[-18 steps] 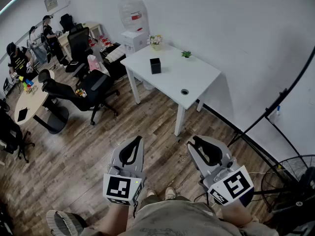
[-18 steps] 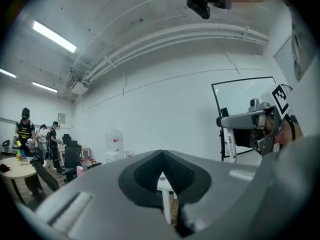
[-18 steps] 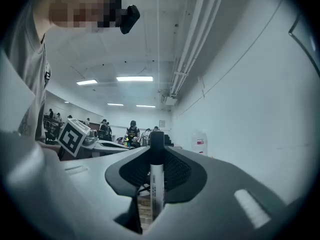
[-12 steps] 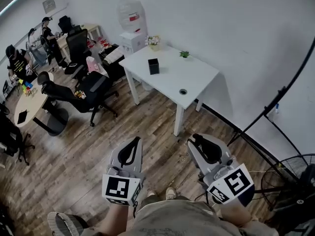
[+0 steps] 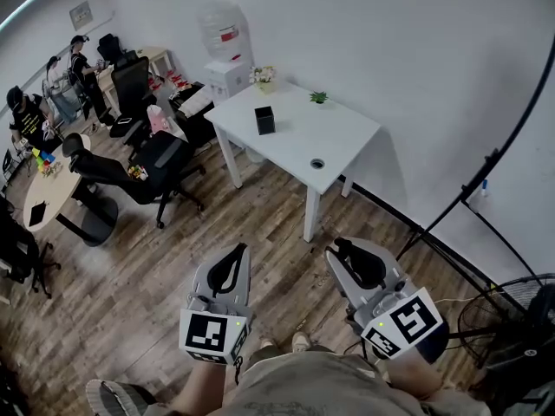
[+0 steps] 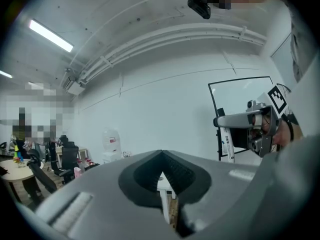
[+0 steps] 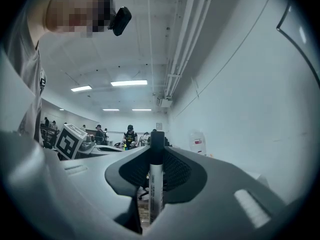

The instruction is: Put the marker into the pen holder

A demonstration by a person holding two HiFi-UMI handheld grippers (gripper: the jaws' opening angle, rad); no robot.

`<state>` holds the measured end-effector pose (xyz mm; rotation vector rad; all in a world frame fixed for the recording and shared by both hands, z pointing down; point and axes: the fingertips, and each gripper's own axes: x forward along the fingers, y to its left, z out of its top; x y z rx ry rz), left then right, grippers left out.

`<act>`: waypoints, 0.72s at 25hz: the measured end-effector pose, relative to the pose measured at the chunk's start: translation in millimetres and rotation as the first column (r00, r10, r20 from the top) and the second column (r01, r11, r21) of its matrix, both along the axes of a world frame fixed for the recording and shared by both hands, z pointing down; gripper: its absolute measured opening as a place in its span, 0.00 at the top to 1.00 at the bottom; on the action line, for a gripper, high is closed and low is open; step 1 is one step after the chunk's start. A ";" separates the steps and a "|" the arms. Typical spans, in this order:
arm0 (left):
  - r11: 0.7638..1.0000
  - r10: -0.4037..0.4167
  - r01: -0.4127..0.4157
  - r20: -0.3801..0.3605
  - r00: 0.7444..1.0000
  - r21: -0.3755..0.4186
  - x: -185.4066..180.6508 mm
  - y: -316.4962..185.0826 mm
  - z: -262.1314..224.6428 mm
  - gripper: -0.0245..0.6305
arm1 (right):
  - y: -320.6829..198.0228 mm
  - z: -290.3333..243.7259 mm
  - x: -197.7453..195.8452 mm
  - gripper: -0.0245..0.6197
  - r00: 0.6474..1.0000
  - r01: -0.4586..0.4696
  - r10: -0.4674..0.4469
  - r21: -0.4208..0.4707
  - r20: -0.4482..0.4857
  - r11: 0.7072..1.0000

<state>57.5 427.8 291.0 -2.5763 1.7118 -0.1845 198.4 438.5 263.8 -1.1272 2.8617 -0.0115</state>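
The marker (image 7: 156, 181) is sitting between the ridged pads of the right gripper (image 7: 156, 156). That gripper is clamping it, with its jaws held apart only by the barrel's own thickness. The dark cap is showing up by the jaw tips and the pale printed barrel is lying along the pads behind it. It is looking like a light, stiff thing with a smooth plastic skin, so it is probably prone to swinging or sliding in the pads if the squeeze is slackening. A hold around the middle of the barrel, much as here, is likely giving the best control while leaving an end free to go into an opening. The left gripper (image 6: 162, 170) is carrying nothing. Its jaws are meeting at the tips, and only a sliver of floor and a table leg is showing through the gap behind them. Both grippers are pointing level, side by side and near the person's body. The pen holder (image 5: 264, 120), a small dark box, is standing on the white table (image 5: 342, 141) well ahead of both grippers, far beyond their tips and somewhat nearer the left gripper's line. The marker is therefore well apart from it, and the whole carry across the wooden floor (image 5: 156, 267) is remaining.
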 end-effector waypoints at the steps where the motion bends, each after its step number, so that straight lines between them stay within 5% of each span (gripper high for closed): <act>1: 1.000 0.002 -0.002 -0.001 1.000 0.000 1.0 -0.4 2.5 0.96 | -0.7 1.9 0.6 0.80 1.000 0.000 0.000 -0.003 -0.002 1.000; 9: 1.000 0.012 -0.013 0.056 0.998 0.011 5.4 -12.3 2.5 0.96 | -4.3 13.6 6.5 0.80 1.000 0.007 -0.007 -0.050 0.008 0.999; 18: 1.000 -0.004 0.004 0.029 1.000 -0.006 4.2 -22.9 8.9 0.96 | -23.2 19.1 12.7 0.80 1.000 -0.010 0.010 -0.048 0.012 0.999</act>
